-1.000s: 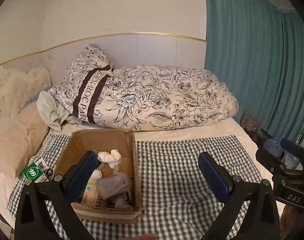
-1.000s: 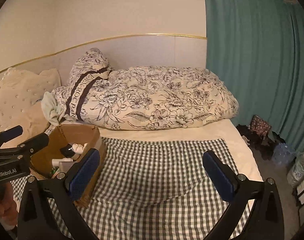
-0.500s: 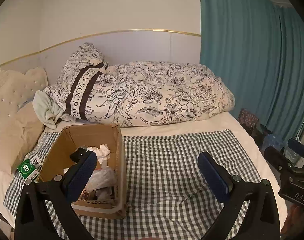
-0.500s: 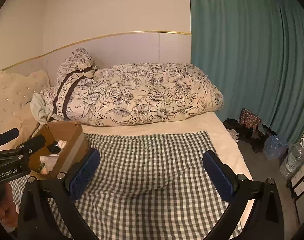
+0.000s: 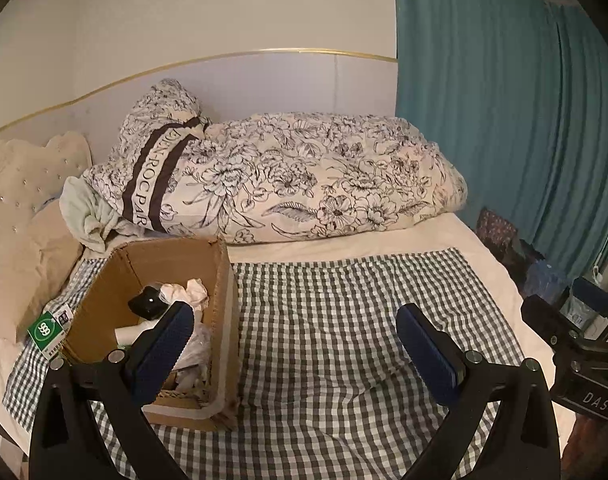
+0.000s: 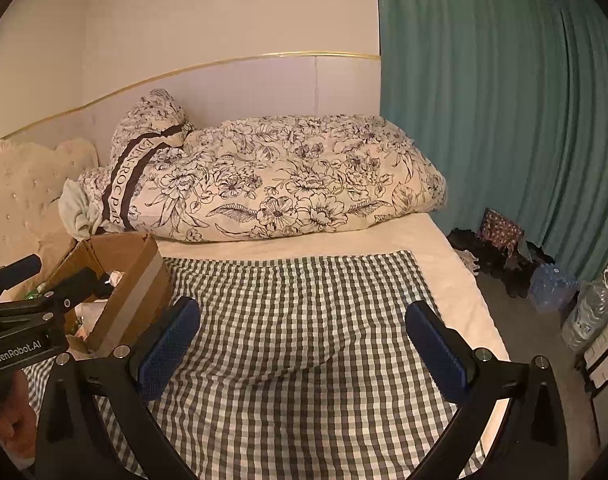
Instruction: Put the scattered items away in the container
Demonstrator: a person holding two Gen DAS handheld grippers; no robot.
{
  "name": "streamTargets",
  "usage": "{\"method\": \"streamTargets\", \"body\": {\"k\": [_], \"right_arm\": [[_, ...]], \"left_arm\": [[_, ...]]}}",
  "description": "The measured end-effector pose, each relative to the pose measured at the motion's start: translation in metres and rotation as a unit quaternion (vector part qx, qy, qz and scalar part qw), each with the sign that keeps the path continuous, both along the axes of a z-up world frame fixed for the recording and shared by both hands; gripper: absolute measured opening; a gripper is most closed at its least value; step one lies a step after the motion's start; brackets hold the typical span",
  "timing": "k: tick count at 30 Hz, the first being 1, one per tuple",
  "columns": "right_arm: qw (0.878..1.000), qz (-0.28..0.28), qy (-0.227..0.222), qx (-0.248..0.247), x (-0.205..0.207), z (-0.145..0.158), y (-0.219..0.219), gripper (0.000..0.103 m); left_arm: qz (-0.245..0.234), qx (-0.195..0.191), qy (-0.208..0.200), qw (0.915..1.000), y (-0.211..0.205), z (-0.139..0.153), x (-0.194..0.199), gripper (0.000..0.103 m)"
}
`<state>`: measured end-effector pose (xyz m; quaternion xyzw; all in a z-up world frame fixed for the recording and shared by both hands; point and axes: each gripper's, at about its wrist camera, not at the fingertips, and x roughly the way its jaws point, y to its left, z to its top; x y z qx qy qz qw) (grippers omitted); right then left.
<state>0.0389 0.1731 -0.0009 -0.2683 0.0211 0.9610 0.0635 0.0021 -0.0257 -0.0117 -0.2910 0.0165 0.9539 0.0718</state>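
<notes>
Cardboard box (image 5: 219, 280) sits at the checked cloth's (image 5: 344, 320) left edge; both hand-held grippers (image 5: 293, 344) (image 6: 304, 340) gape wide, empty.

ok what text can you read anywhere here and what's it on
"GenRobot.AI": left gripper body, in the right wrist view
"DAS": right gripper body, in the left wrist view
"999": green packet beside the cardboard box; its small print is too blurred
"...EN·ROC PAR...": dark band on the floral duvet, cut off at the folds

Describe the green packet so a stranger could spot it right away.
Find the checked cloth on the bed, then the cardboard box on its left side. The packet lies flat just outside the box's left wall, green with a white round logo.
</notes>
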Motion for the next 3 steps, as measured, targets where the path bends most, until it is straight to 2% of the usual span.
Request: {"method": "streamTargets", "body": {"k": [3], "right_arm": [[1.000, -0.002, -0.003, -0.003, 0.0002, -0.0036, 0.0044, 0.103]], "left_arm": [[-0.004, 0.002, -0.007, 1.0000, 0.0038, -0.0035, -0.0010, 0.103]]}}
